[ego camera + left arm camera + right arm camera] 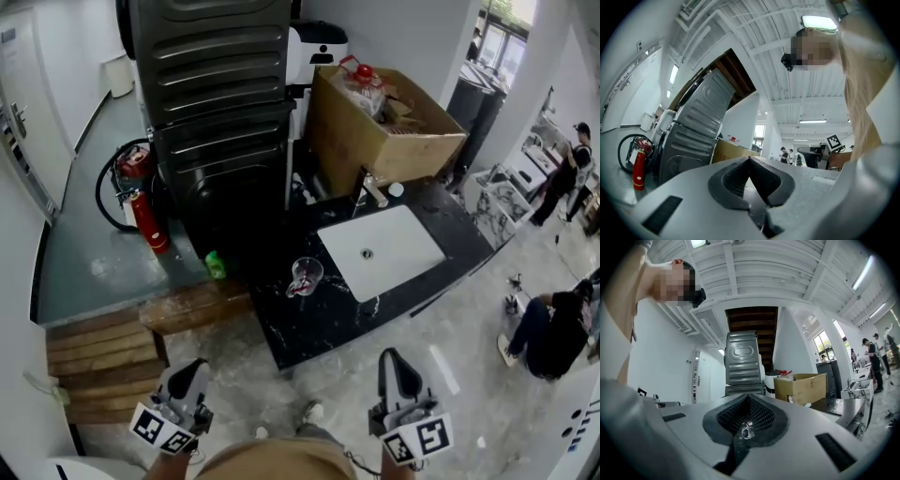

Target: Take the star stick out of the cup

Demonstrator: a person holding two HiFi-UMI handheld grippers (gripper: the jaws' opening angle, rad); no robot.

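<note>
A clear glass cup point(305, 276) stands on the black marble counter point(309, 323), just left of the white sink point(380, 248). Something reddish, the star stick point(299, 288), lies inside the cup; its shape is too small to make out. My left gripper point(190, 371) and right gripper point(394, 360) are held low near my body, short of the counter's front edge. Both are shut with nothing in them. In the right gripper view the cup point(746, 431) shows small through the gap below the shut jaws of that gripper point(749, 398). The left gripper point(750, 160) points up toward the ceiling.
A tall dark ribbed machine point(216, 84) and an open cardboard box point(384, 122) stand behind the counter. A faucet point(373, 192) sits at the sink's back. A green bottle point(216, 265), a red fire extinguisher point(141, 211) and wooden steps point(103, 361) are at left. A person point(553, 333) crouches at right.
</note>
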